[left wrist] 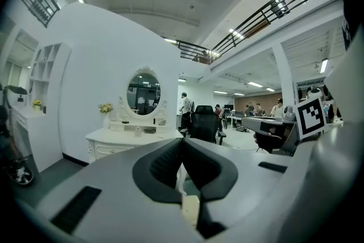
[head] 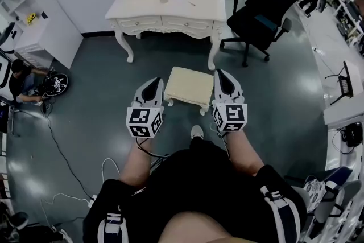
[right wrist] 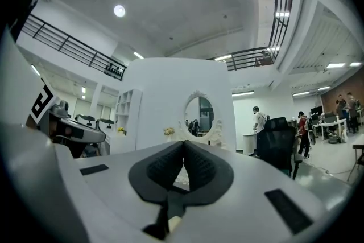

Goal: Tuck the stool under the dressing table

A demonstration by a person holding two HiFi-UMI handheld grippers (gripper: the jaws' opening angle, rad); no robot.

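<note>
Cream-cushioned stool [head: 189, 86] sits just short of the dressing table [head: 170, 11]. Left tool [head: 152, 87] and right tool [head: 225, 79] flank it, both pinched closed, holding nothing. It's probably light: push the stiff frame, not the soft cushion.

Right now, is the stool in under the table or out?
Out. The stool stands clear in front of the table, its whole top in view.

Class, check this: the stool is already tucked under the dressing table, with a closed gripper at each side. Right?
No. The head view shows the stool standing in front of the dressing table, not under it; the closed left gripper and right gripper do sit at its sides.
</note>
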